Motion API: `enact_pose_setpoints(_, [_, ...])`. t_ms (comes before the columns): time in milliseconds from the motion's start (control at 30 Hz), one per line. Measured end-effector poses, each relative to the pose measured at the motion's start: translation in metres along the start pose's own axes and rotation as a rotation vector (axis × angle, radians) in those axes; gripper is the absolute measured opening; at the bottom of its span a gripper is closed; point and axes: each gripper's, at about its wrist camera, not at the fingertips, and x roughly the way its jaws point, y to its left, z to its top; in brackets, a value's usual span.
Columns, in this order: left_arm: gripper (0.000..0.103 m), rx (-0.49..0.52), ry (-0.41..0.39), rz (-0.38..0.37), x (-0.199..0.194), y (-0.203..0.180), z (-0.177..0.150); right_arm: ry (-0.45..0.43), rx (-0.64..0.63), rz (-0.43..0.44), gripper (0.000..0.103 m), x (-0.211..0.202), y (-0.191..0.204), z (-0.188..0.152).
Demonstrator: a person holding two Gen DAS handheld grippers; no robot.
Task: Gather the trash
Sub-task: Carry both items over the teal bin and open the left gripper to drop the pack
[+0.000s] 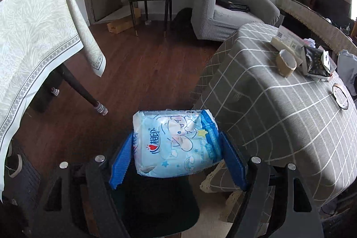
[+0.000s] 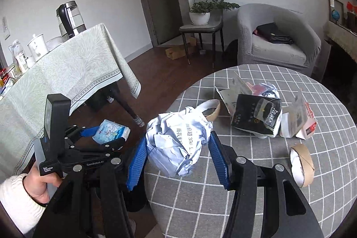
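Two pieces of trash are in hand: left gripper clamps a blue tissue pack over the floor beside the round table; right gripper clamps a crumpled paper ball above its near edge. Left on the table: black bag, cardboard scraps, tape rolls; no bin visible

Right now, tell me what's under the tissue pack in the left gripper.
Under the tissue pack, held by the left gripper, a black bin shows, standing on the wood floor beside the checked table. The pack and gripper cover the bin's inside.
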Motion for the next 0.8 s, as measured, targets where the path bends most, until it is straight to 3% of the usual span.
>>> enact_pose_setpoints(267, [0.077,-0.07,0.133,0.042,0.042,0.051,-0.043,0.038,-0.05,0.075,0.056,0.037,0.05,0.011])
enact_pose_setpoints(800, [0.077,-0.122,0.374,0.047,0.097,0.103,-0.104,0.221,-0.091,0.125,0.056,0.124,0.104,-0.008])
